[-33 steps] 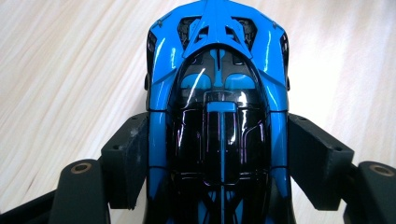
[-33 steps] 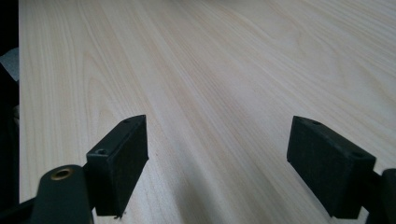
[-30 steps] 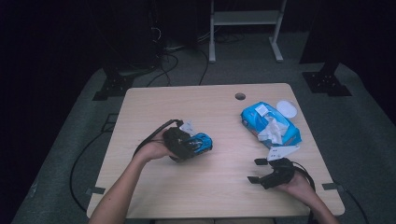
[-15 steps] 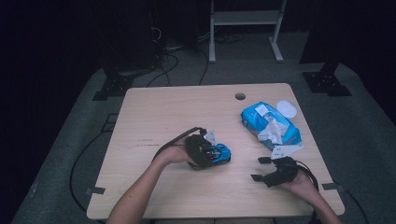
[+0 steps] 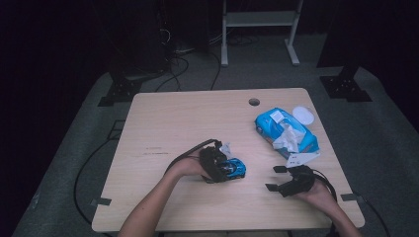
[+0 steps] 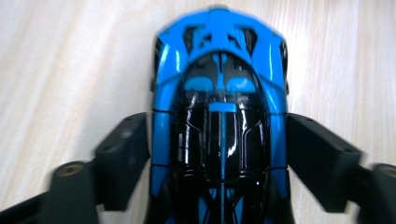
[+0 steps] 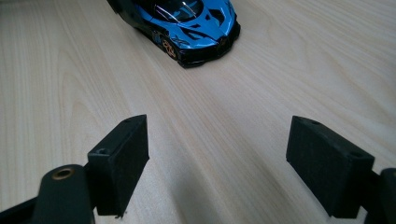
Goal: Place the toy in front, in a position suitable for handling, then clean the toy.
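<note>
Car (image 6: 219,121) looks light, rigid and glossy, likely slippery; left claw (image 6: 219,154) has just been opening, flanks seemingly barely touched. Right claw (image 7: 217,163) spread.

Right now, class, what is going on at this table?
A person works with a gripper in each hand. The left gripper has a blue toy car between its jaws on the wooden table; the jaws have just been opening, and a thin gap shows on each side of the car. The right gripper waits open nearby, facing the car. A blue wipes pack lies beyond.
</note>
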A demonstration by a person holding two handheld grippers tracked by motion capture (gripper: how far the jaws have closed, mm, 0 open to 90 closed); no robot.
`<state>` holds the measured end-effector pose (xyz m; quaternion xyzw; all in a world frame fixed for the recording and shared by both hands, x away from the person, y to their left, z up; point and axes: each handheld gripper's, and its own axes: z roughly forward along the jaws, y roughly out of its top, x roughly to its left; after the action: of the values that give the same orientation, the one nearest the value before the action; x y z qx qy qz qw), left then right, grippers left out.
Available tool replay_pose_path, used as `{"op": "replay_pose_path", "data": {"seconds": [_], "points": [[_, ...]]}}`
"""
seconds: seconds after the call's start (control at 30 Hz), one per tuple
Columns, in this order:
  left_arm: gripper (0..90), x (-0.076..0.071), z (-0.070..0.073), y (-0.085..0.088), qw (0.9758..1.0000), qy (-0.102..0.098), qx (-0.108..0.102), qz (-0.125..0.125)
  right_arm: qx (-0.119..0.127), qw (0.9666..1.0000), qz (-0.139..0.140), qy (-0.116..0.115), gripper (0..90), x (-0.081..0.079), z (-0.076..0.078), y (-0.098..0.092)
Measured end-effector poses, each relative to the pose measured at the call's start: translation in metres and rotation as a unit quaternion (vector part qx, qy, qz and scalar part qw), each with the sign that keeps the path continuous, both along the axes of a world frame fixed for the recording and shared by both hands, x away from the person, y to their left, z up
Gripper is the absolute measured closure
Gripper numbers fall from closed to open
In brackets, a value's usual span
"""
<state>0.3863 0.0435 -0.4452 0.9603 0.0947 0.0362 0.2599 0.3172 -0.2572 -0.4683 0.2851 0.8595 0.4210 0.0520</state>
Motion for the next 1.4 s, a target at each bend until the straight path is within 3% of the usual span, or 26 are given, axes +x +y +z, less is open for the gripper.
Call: {"op": "replay_pose_path", "data": {"seconds": [0.03, 0.07, 0.1, 0.23, 0.27, 0.33, 0.37, 0.43, 0.47, 0.57, 0.6, 0.67, 0.7, 0.73, 0.77, 0.83, 0.9, 0.93, 0.97, 1.0, 1.07, 1.13, 1.23, 1.3, 1.37, 1.4], "points": [[18.1, 0.000, 0.000, 0.000, 1.0000, 0.000, 0.000, 0.000, 0.000, 1.0000, 0.000, 0.000, 20.3, 0.000, 0.000, 0.000], [17.4, -0.002, 0.004, 0.008, 0.9995, -0.007, -0.027, 0.012, 0.001, 1.0000, 0.000, -0.001, 20.3, 0.000, 0.000, 0.000], [16.4, -0.004, 0.006, 0.012, 0.9991, -0.011, -0.039, 0.013, 0.002, 1.0000, -0.001, -0.001, 20.3, 0.000, 0.001, 0.000], [10.1, -0.010, 0.008, 0.025, 0.9973, -0.020, -0.063, 0.033, 0.010, 0.9999, -0.008, 0.001, 20.2, 0.001, 0.001, 0.000], [9.7, -0.015, 0.010, 0.035, 0.9950, -0.034, -0.082, 0.046, 0.011, 0.9999, -0.008, 0.000, 20.3, 0.002, 0.002, 0.000], [9.7, -0.019, 0.011, 0.044, 0.9915, -0.041, -0.106, 0.065, 0.012, 0.9999, -0.010, -0.002, 20.3, 0.002, 0.002, 0.000], [9.7, -0.019, 0.011, 0.044, 0.9915, -0.041, -0.106, 0.065, 0.012, 0.9999, -0.010, -0.002, 20.3, 0.002, 0.002, 0.000], [9.7, -0.021, 0.012, 0.055, 0.9878, -0.044, -0.127, 0.079, 0.025, 0.9996, -0.011, -0.002, 20.5, 0.001, 0.005, -0.001], [9.7, -0.022, 0.012, 0.060, 0.9849, -0.049, -0.142, 0.086, 0.026, 0.9996, -0.011, -0.004, 20.6, 0.000, 0.007, -0.002], [9.1, -0.028, 0.007, 0.077, 0.9722, -0.039, -0.188, 0.134, 0.029, 0.9994, -0.015, -0.015, 20.6, -0.001, 0.015, -0.004], [9.1, -0.031, 0.006, 0.080, 0.9702, -0.043, -0.192, 0.141, 0.032, 0.9992, -0.014, -0.020, 20.6, -0.001, 0.018, -0.004], [9.1, -0.038, 0.004, 0.086, 0.9630, -0.065, -0.211, 0.155, 0.039, 0.9987, -0.014, -0.030, 21.2, -0.002, 0.027, -0.006], [9.0, -0.040, 0.003, 0.089, 0.9601, -0.065, -0.221, 0.158, 0.039, 0.9984, -0.015, -0.039, 21.4, -0.003, 0.033, -0.007], [9.0, -0.042, 0.002, 0.091, 0.9584, -0.068, -0.225, 0.162, 0.038, 0.9980, -0.018, -0.047, 21.3, -0.003, 0.039, -0.009], [9.0, -0.042, 0.002, 0.091, 0.9584, -0.068, -0.225, 0.162, 0.038, 0.9980, -0.018, -0.047, 21.3, -0.003, 0.039, -0.009], [9.0, -0.047, 0.001, 0.093, 0.9539, -0.080, -0.237, 0.166, 0.038, 0.9967, -0.037, -0.061, 21.4, 0.000, 0.052, -0.016], [9.0, -0.050, 0.000, 0.093, 0.9530, -0.089, -0.237, 0.167, 0.029, 0.9950, -0.057, -0.076, 21.4, 0.004, 0.061, -0.022], [9.0, -0.052, -0.002, 0.093, 0.9531, -0.102, -0.233, 0.164, 0.026, 0.9906, -0.086, -0.103, 23.0, 0.011, 0.070, -0.030], [8.9, -0.052, -0.002, 0.093, 0.9531, -0.102, -0.233, 0.164, 0.026, 0.9906, -0.086, -0.103, 23.0, 0.011, 0.070, -0.030], [8.9, -0.053, -0.002, 0.093, 0.9533, -0.102, -0.235, 0.160, 0.007, 0.9865, -0.113, -0.119, 23.4, 0.020, 0.075, -0.036], [8.9, -0.053, -0.003, 0.094, 0.9537, -0.098, -0.237, 0.157, 0.001, 0.9855, -0.120, -0.120, 23.5, 0.025, 0.076, -0.037], [8.9, -0.054, -0.004, 0.094, 0.9537, -0.096, -0.238, 0.157, -0.017, 0.9835, -0.137, -0.117, 23.5, 0.037, 0.075, -0.041], [9.0, -0.053, -0.004, 0.096, 0.9582, -0.091, -0.227, 0.149, -0.041, 0.9807, -0.160, -0.105, 27.3, 0.055, 0.069, -0.043], [9.0, -0.053, -0.004, 0.099, 0.9569, -0.091, -0.232, 0.150, -0.045, 0.9800, -0.167, -0.098, 30.8, 0.065, 0.064, -0.045], [8.9, -0.052, -0.004, 0.102, 0.9560, -0.091, -0.234, 0.151, -0.046, 0.9817, -0.164, -0.085, 35.3, 0.072, 0.061, -0.046], [8.9, -0.052, -0.005, 0.102, 0.9548, -0.088, -0.238, 0.155, -0.053, 0.9824, -0.164, -0.072, 43.4, 0.077, 0.058, -0.046]]}}
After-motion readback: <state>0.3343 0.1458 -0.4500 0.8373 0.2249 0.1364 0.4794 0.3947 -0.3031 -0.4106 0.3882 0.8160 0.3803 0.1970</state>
